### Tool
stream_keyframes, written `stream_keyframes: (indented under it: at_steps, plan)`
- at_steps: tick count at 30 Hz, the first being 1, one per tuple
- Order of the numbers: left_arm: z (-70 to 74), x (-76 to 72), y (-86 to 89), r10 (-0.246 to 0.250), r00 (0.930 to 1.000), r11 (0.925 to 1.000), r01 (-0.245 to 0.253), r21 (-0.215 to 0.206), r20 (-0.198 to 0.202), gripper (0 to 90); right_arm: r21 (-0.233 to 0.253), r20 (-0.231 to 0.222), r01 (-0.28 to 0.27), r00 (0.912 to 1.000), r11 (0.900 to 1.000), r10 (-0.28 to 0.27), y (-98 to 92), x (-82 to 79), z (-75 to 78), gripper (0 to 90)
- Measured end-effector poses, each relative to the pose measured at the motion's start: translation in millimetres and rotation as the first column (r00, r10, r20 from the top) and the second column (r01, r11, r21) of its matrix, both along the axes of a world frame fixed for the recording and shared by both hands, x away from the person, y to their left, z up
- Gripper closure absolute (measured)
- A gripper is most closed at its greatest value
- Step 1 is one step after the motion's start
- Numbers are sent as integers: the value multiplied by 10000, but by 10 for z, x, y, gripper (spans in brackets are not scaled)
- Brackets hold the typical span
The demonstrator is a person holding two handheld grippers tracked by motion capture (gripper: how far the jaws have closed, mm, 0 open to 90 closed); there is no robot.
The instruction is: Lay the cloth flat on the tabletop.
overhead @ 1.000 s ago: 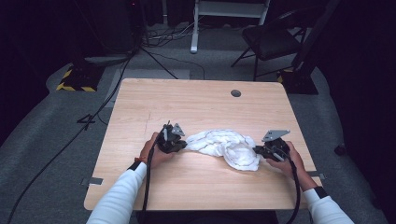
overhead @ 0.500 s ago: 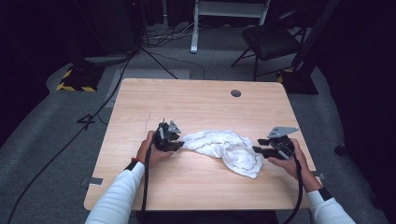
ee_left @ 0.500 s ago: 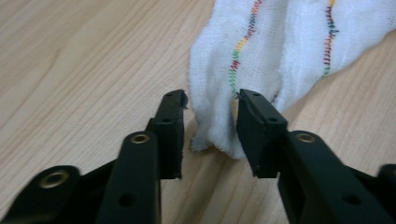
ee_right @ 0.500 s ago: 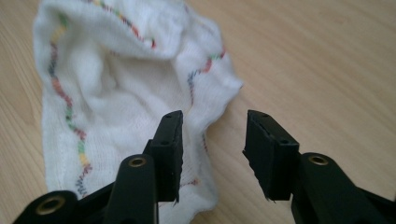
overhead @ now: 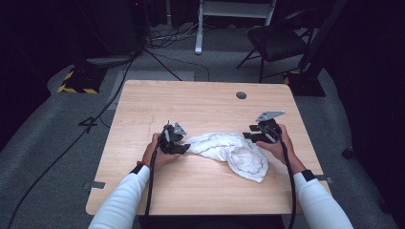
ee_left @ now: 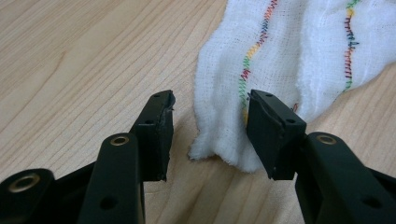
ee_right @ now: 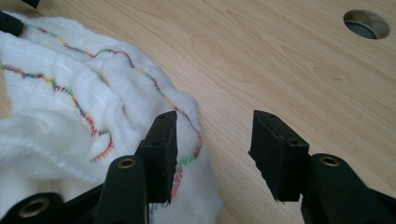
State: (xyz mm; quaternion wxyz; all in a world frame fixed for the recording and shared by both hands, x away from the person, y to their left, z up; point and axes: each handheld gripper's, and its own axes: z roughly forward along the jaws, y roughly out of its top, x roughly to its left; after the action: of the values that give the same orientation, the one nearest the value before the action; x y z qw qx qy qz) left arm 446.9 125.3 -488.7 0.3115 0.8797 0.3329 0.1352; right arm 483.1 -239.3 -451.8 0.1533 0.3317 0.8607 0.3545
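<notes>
A crumpled white cloth [overhead: 229,149] with multicoloured stitched lines lies on the wooden table [overhead: 200,102], slightly right of centre. My left gripper [overhead: 184,145] is at the cloth's left end. In the left gripper view it [ee_left: 210,100] stands open, with the cloth's narrow end [ee_left: 224,116] lying between the jaws, nearer the right one. My right gripper [overhead: 249,136] is at the cloth's upper right edge. In the right gripper view it [ee_right: 215,119] is open; the cloth [ee_right: 70,121] reaches under its left jaw, and bare wood shows between the jaws.
A round cable hole [overhead: 241,95] sits near the table's far right; it is also visible [ee_right: 366,24] beyond the right gripper. A dark chair [overhead: 277,43], floor cables [overhead: 119,90] and a white stand [overhead: 234,7] lie beyond the table.
My right gripper has moved left and away from me, from beside the cloth's lower right part to its upper right edge. The left gripper has hardly moved.
</notes>
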Motion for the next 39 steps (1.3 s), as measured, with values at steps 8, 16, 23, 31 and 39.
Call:
stream_keyframes:
  at_steps: [8,16,23,31,39]
  plan:
    - [-10,7,18,55,10000,10000,-55,-82,-39,465,-574,-509,-643,9968,9963,614,247,100,-202,491]
    - [-26,27,40,158,9997,9995,-163,-280,-168,423,-732,-826,-644,9949,9952,583,272,117,-330,493]
    - [-16,72,59,-204,9979,9975,162,-687,-617,598,-666,-1037,-1331,9866,9889,1258,315,105,-314,777]
    - [114,51,4,-633,9978,9975,638,-302,180,846,-179,312,-802,9962,9966,807,195,24,-43,841]
    - [537,16,61,-358,9863,9932,530,-1037,1611,851,511,1852,-718,9808,9961,612,89,-145,443,844]
